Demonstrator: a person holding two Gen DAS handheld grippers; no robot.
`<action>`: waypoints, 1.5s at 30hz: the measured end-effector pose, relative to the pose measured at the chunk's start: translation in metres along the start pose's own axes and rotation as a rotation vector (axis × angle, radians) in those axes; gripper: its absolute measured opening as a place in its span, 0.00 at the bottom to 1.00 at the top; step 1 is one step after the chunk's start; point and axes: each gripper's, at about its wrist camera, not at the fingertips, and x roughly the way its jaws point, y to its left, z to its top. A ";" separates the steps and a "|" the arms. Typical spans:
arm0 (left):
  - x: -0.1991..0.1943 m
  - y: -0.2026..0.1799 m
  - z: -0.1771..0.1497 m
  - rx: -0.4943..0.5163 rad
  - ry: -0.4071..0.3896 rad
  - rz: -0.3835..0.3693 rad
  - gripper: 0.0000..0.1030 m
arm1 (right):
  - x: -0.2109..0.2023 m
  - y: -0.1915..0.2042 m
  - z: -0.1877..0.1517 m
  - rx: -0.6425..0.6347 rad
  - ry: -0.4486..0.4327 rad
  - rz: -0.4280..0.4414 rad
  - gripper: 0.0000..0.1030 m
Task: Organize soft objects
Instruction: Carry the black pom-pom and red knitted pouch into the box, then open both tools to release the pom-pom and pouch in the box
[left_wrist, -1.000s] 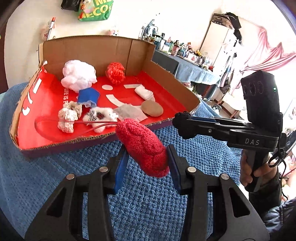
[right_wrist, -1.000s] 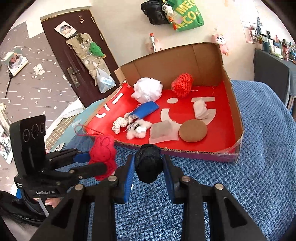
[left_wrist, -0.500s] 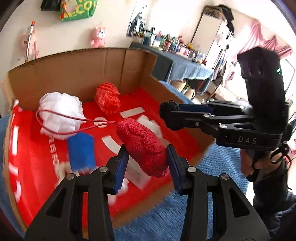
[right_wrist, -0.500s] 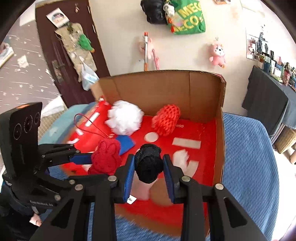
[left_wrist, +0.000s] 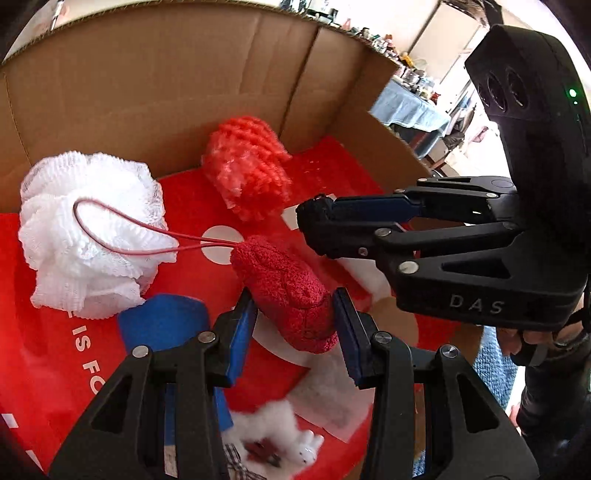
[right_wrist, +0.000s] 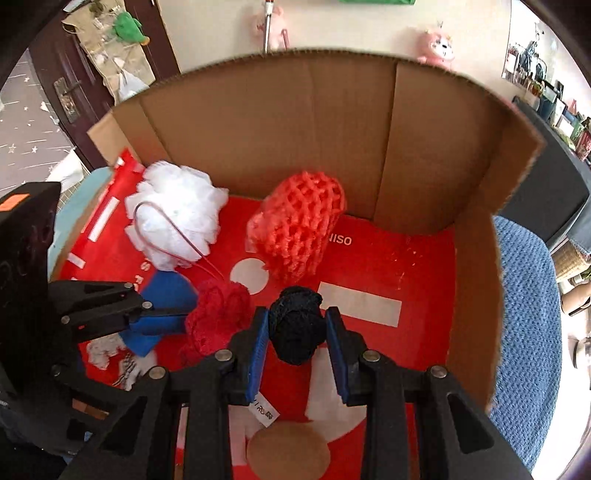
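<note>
A cardboard box (right_wrist: 476, 280) with plain brown walls and a glossy red printed floor fills both views. It sits on a blue knitted blanket (right_wrist: 524, 332) (what lies under that cannot be told). Behind it, a pale wall with a pink plush toy (right_wrist: 436, 42), a dark door (right_wrist: 48, 74) at left and a cluttered shelf at right.

Inside the box, at the back, sit a white mesh pouf (left_wrist: 88, 236), frilly and rounded, and just beside it an orange-red foam net (right_wrist: 299, 225), open-celled and tube-shaped. A blue pad (left_wrist: 162, 325) lies in front of the pouf, partly hidden by the claws. A flat brown disc (right_wrist: 288, 454) is cut off at the bottom of the right view, and a small white furry toy (left_wrist: 280, 439) is blurred at the bottom of the left view.

The left claw (left_wrist: 295, 317) is clamped on a red plush (left_wrist: 288, 291), a nubbly, elongated thing held above the box floor, its thin red cord looping out across the pouf. The right claw (right_wrist: 295, 332) is clamped on a black knit ball (right_wrist: 295, 325), also over the box floor, near the net. A hand (left_wrist: 532, 336) on the right claw's grip shows only in part.
</note>
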 end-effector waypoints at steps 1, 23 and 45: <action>0.001 0.001 0.000 -0.005 0.000 0.002 0.39 | 0.004 -0.001 0.001 0.001 0.008 -0.002 0.33; 0.004 -0.005 -0.003 0.016 0.004 0.051 0.55 | 0.031 -0.005 0.012 0.002 0.071 0.001 0.40; -0.041 -0.013 -0.015 0.023 -0.097 0.042 0.74 | -0.016 0.002 0.009 0.022 -0.025 0.002 0.71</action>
